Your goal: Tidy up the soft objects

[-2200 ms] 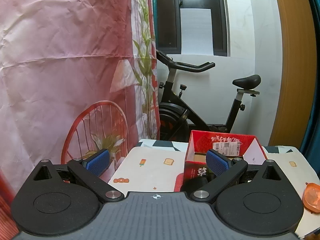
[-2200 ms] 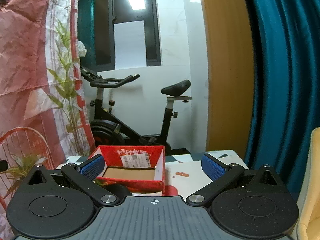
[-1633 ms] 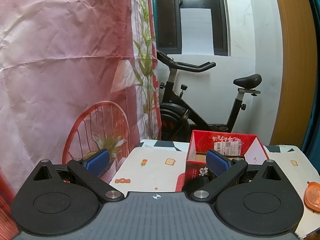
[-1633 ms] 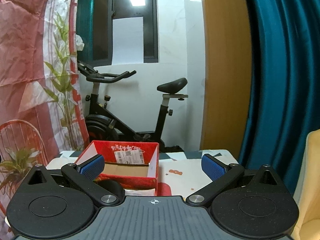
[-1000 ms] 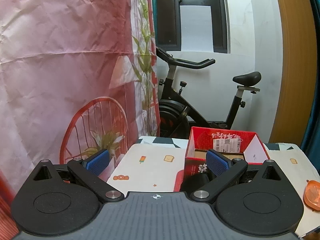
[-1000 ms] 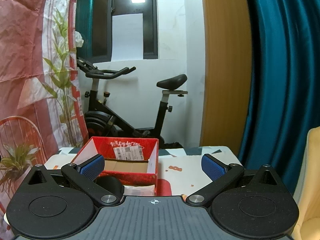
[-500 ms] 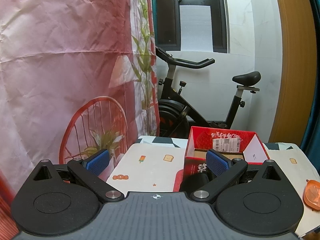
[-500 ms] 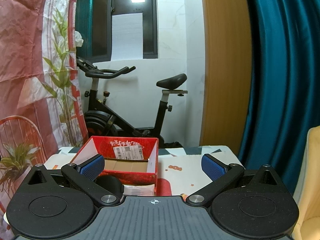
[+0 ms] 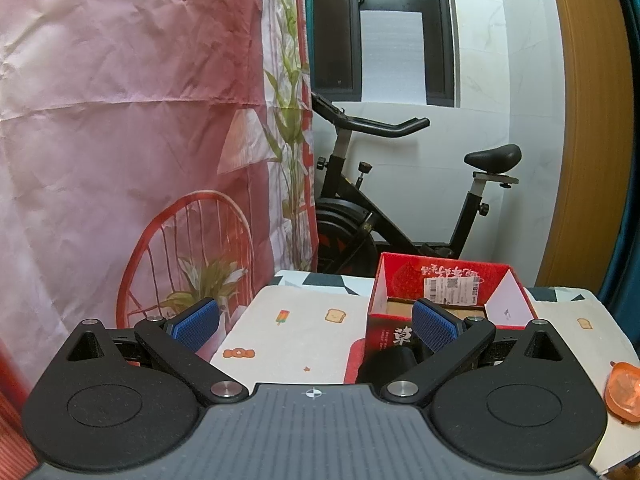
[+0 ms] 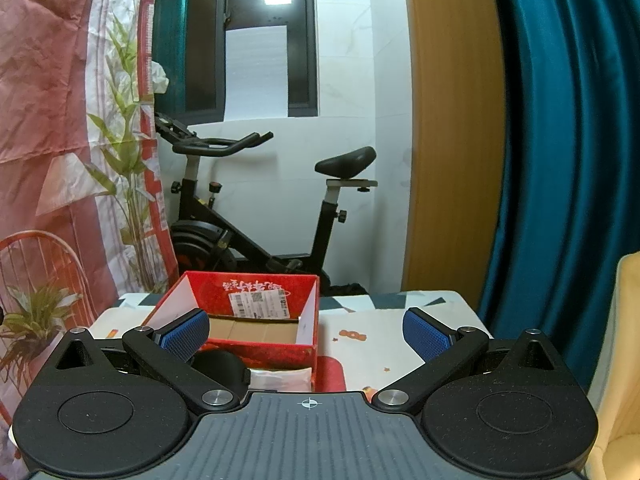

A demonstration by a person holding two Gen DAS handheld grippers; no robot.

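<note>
both my grippers, left (image 9: 316, 322) & right (image 10: 306, 330), wide open, empty, above table (image 9: 304, 328); i'd drop low to black soft obj (image 10: 220, 366) beside red box (image 10: 256, 320) before closing.

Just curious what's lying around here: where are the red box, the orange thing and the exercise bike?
red box (image 10: 256, 292): right wrist view, inner back wall.
orange thing (image 9: 624, 390): left wrist view, its middle.
exercise bike (image 10: 346, 162): right wrist view, saddle.

My left gripper (image 9: 315, 324) and right gripper (image 10: 306, 331) look alike: matte black linkage arms, silver pivot screws, blue textured pads (image 9: 197, 324), ribbed grey body with white crosshair mark.
</note>
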